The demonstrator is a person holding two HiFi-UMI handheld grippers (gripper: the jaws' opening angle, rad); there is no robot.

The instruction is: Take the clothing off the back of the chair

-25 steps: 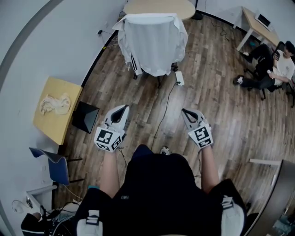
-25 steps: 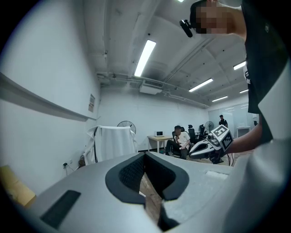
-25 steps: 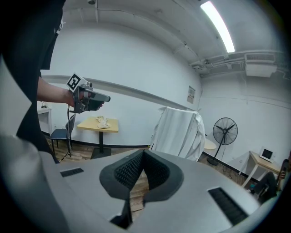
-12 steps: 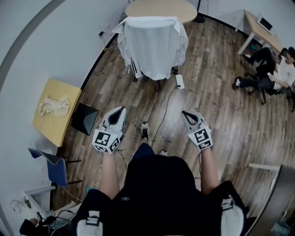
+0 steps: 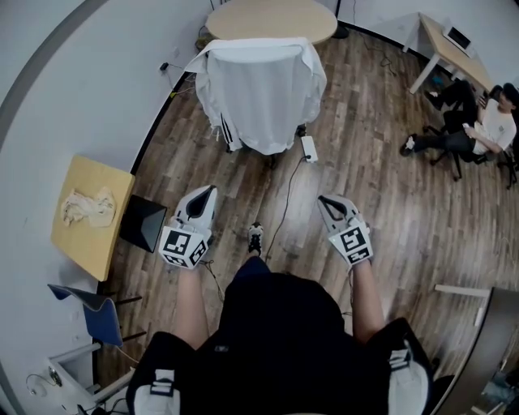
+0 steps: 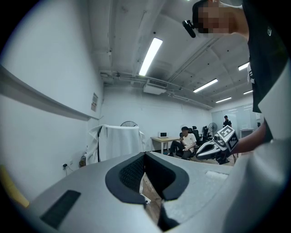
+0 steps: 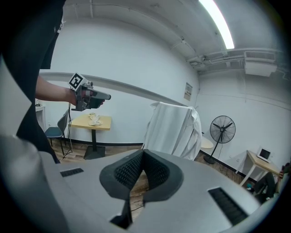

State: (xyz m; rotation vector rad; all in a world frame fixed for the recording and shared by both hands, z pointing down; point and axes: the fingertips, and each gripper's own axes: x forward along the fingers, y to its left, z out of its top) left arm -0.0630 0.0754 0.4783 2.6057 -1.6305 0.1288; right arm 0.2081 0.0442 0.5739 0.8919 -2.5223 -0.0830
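open over the brown wood-plank floor (image 5: 381, 219) straight up to the white garment (image 5: 263, 89) draped on the chair back; only a thin black cable (image 5: 285, 198) and a white power strip (image 5: 309, 148) low in that lane; hemmed left by the white wall (image 5: 73, 105) and square yellow table (image 5: 89, 215); blocked beyond by the round beige table (image 5: 272, 18)

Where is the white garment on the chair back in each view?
Head view: the white garment hangs draped at top centre.
Left gripper view: it stands left of centre, above the jaws.
Right gripper view: it stands just right of centre.
Shared landmark: the desk lies to its right in all three views.
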